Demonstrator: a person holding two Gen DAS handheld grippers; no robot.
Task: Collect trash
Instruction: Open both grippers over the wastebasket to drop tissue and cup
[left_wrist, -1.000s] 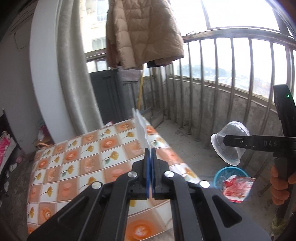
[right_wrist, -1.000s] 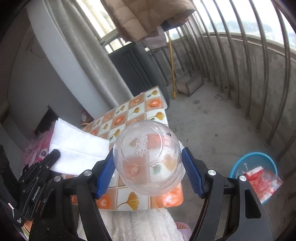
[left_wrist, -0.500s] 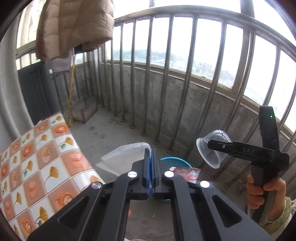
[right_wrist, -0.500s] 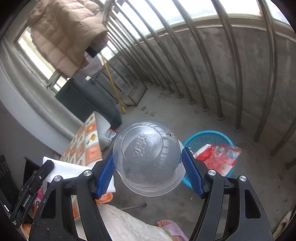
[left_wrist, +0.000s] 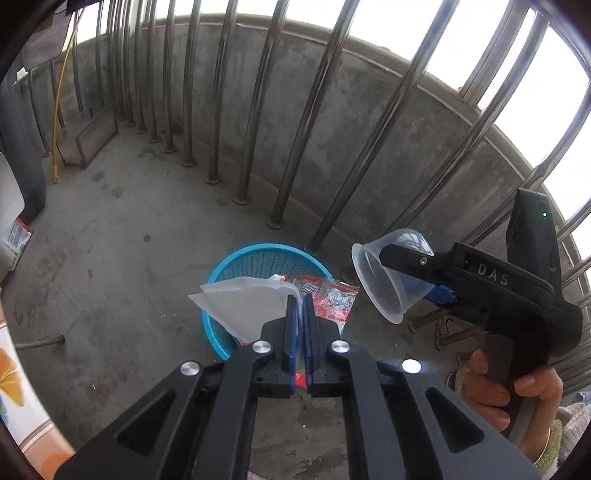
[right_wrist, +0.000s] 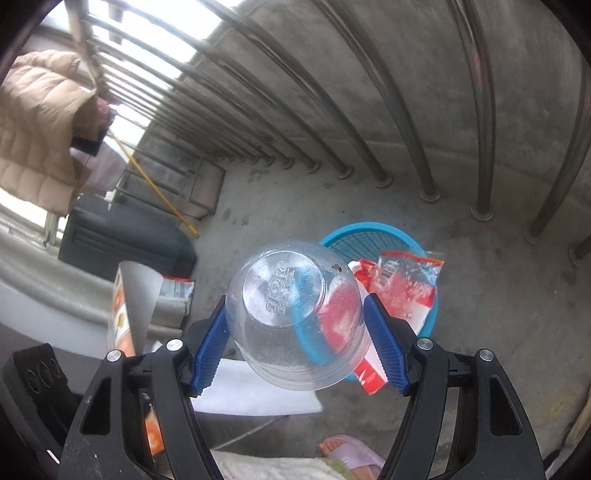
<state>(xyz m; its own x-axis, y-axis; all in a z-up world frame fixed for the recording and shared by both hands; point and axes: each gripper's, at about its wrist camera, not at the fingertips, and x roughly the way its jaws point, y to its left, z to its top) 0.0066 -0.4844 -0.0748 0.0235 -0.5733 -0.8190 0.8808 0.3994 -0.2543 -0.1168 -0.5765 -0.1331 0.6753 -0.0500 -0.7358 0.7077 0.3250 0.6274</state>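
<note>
Below our grippers, the stained concrete floor (left_wrist: 122, 258) carries a blue basket (left_wrist: 258, 254) near the railing posts (left_wrist: 277, 184).

Both wrist cameras look steeply down along their claws at the shared blue basket (left_wrist: 236, 269) (right_wrist: 373, 236) (near, from above) by the balcony railing (left_wrist: 306, 110).

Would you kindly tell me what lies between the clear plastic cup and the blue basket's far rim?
A red-and-clear plastic wrapper lies there in the blue basket, seen in the right wrist view.

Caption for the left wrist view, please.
Left hand-held gripper opening, white tissue over blue basket; right hand-held gripper holds clear cup.
</note>
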